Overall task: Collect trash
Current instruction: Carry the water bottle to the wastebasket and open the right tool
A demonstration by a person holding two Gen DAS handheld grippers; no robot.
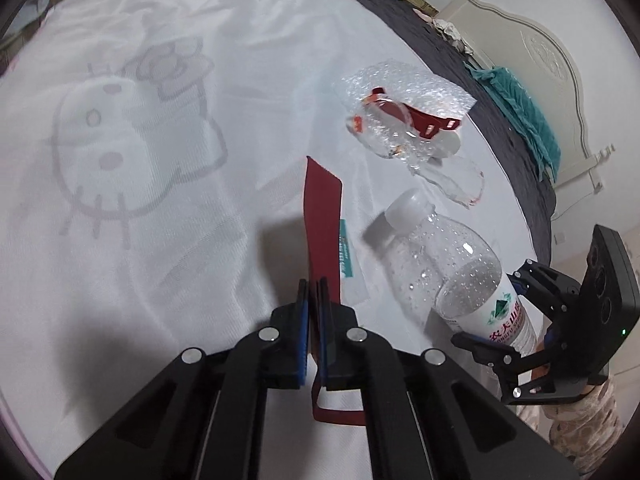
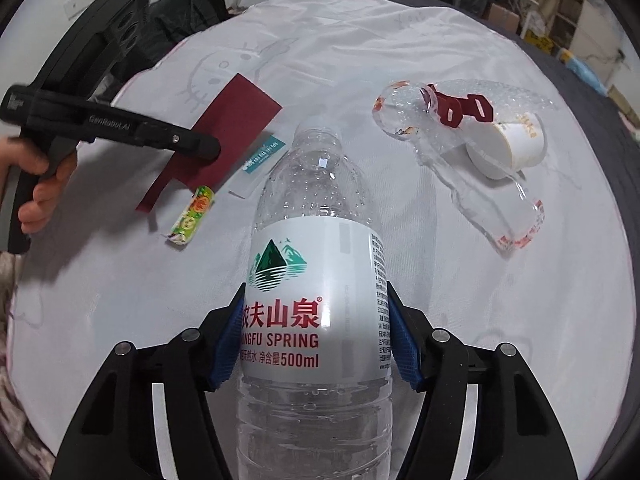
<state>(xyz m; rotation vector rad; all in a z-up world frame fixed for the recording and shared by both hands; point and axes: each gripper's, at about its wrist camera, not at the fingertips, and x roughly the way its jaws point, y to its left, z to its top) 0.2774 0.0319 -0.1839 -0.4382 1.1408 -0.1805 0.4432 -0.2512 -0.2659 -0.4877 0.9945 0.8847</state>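
Meanwhile, padded fingers (image 2: 404, 344) pinch ribbed clear plastic bottle (image 2: 316, 280).

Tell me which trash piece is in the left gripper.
The dark red paper strip, clamped between the left gripper pads; the clear plastic water bottle sits in the right gripper.

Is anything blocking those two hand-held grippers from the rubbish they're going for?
Nothing visible. The left hand-held gripper is already shut on the flat dark red paper strip, and the right hand-held gripper has its blue pads against the clear plastic water bottle.
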